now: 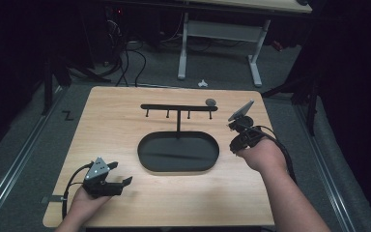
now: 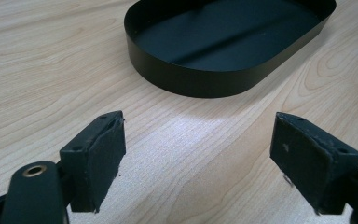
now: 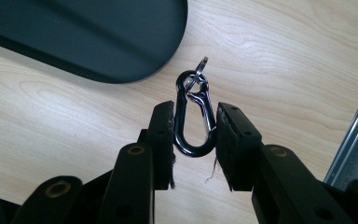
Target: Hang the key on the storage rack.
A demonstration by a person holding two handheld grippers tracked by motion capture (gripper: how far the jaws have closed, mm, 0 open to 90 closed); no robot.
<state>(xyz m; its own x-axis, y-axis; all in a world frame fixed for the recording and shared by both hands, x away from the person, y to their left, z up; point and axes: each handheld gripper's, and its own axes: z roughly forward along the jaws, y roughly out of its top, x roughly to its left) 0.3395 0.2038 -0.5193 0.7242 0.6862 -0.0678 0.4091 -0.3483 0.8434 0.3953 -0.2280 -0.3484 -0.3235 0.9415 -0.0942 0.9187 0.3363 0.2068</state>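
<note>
The left gripper [image 2: 196,154] sits near the wooden table [image 1: 111,140]'s front edge, jaws wide apart over bare wood. Beyond lies the black oval tray [image 1: 178,153] with its hook rack [image 1: 178,108]. The right gripper [image 3: 196,133], near the right edge, is clamped on a clip [image 3: 195,116]. Grey carpet [image 1: 24,140] surrounds the table.

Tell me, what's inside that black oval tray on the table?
Nothing loose: the black oval tray shows a bare dark floor, apart from the stand's post rising from its far end. The left claw's camera crops that far end.
</note>
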